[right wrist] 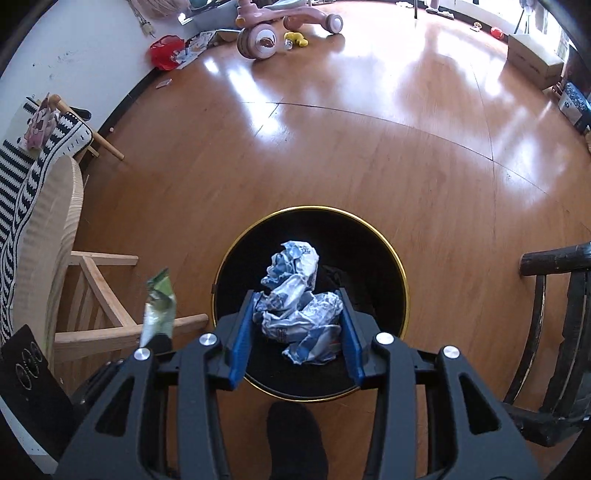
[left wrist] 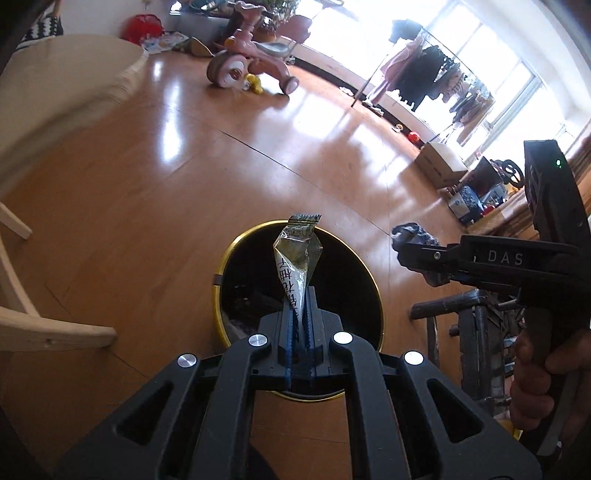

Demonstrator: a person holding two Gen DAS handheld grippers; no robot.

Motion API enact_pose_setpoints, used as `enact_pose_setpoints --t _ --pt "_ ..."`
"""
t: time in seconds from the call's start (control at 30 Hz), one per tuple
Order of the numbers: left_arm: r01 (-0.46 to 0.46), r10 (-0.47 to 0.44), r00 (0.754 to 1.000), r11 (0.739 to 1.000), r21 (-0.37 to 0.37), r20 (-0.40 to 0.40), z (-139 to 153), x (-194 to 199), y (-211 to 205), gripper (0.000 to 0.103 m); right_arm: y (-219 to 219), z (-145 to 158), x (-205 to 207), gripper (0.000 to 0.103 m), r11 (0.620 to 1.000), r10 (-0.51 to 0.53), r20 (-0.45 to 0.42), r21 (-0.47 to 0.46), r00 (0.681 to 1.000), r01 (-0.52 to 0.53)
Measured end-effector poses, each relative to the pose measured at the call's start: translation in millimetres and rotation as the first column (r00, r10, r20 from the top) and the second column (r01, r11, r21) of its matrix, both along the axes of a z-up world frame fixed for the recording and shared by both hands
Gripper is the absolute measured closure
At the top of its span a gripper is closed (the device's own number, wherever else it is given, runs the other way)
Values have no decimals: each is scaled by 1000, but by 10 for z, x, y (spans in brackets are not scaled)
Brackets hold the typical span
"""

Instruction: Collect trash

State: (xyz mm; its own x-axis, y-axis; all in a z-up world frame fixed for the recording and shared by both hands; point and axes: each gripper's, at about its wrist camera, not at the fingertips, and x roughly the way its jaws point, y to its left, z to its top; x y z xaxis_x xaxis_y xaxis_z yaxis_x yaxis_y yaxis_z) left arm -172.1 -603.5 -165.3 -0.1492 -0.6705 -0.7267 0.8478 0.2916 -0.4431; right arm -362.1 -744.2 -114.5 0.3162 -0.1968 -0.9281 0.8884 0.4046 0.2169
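Left gripper [left wrist: 300, 314]: your jaws are clamped tight on the tail of a green foil wrapper [left wrist: 297, 258], which stands up out of them directly over the mouth of the black bin [left wrist: 371, 280] with the gold rim.

Right gripper [right wrist: 295, 325]: jaws stand part-way apart with a crumpled blue-and-white paper wad [right wrist: 295, 295] between the blue pads; whether the pads press on it you cannot tell from here. The wad also hangs over the bin mouth.

Around the bin: wooden floor [right wrist: 369, 166], a pale wooden chair [right wrist: 99, 291] on one side, a dark chair [right wrist: 554, 332] on the other. A pink tricycle [right wrist: 280, 29] stands well apart from the bin.

Progress, as judged: both pieces are picked up and carried to the bin; neither is dropped yet. Release remains. Dark contents lie inside the bin, unidentifiable.
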Motion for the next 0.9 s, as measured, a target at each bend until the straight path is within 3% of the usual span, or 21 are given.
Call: enact_pose_setpoints --t 0.07,0.13,0.17,0.2,0.27,0.3,0.5,0.6,0.77,0.9 --pt "12 -12 1000 1000 4 -14 -81 -50 -67 98 -55 -22 -13 54 1000 -14 -5 1 1000 14" --pt "19 -18 1000 1000 12 -20 -130 -79 -129 97 -93 -44 -42 40 999 -39 -8 8 999 39" --pt "17 -17 1000 1000 18 -24 -168 -90 -164 95 -122 -56 -69 25 998 -56 -11 15 998 56" --pt "18 -17 999 1000 23 -29 -197 -99 -167 89 -146 -65 -103 21 997 -72 -3 20 997 72" --pt "8 -6 999 1000 23 -51 -242 -84 -166 44 -159 -85 -125 21 996 -78 10 33 997 78" --pt "-2 3 998 1000 14 -57 -248 -64 -154 39 -161 -100 -130 21 997 -73 7 37 997 73" --pt "-24 26 997 999 22 -72 -226 -26 -85 30 -137 -49 -107 18 997 -76 5 16 997 75" --pt "-40 41 999 999 19 -26 -41 17 59 21 -36 105 17 14 998 -56 11 -38 998 56" --pt "-98 100 994 995 -26 50 541 262 557 11 333 630 496 12 977 47 62 -211 997 -33" --pt "-244 255 953 966 -84 163 1095 645 1320 7 843 1094 912 8 924 175 113 -361 978 -124"
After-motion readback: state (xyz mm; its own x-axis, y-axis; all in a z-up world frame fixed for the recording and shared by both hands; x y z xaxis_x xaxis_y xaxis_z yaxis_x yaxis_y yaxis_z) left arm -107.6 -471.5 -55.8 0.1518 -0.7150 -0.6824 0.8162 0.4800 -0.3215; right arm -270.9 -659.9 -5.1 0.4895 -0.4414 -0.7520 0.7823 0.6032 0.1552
